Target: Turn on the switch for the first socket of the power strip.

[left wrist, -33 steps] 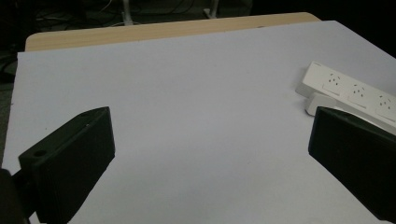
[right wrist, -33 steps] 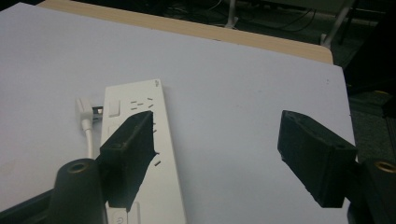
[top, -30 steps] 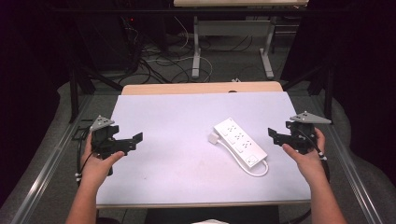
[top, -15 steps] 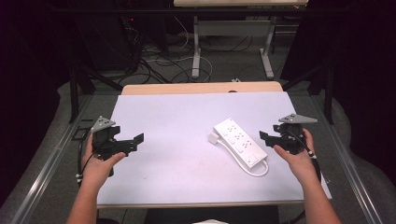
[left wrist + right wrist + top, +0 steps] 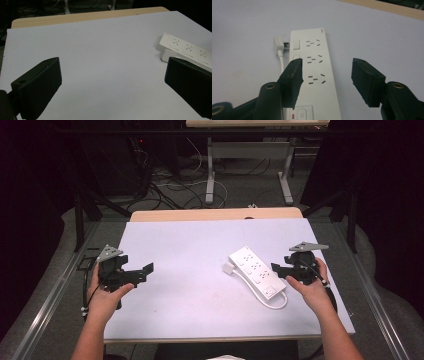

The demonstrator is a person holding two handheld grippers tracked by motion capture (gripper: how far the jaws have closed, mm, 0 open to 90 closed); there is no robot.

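Observation:
A white power strip (image 5: 255, 272) lies at an angle on the right half of the white table top (image 5: 200, 250). It has three sockets, small switches and a power button (image 5: 302, 115) at its near end. A white plug (image 5: 279, 45) on a thin cable (image 5: 275, 302) rests against its far end. My right gripper (image 5: 279, 269) hovers at the strip's right side, pointing left. Its jaws have just been closing and straddle the strip's (image 5: 314, 60) width from above without touching it. My left gripper (image 5: 146, 270) stands wide open over bare table at the left, empty, with the strip (image 5: 185, 47) far off.
A wooden edge (image 5: 215, 214) borders the far side of the table. Beyond it the floor holds tangled cables (image 5: 175, 180) and the legs of another table (image 5: 212, 175). Metal rails (image 5: 55, 290) run along both sides.
My right gripper has moved left toward the power strip and its jaws have narrowed. The left gripper and the strip have stayed put.

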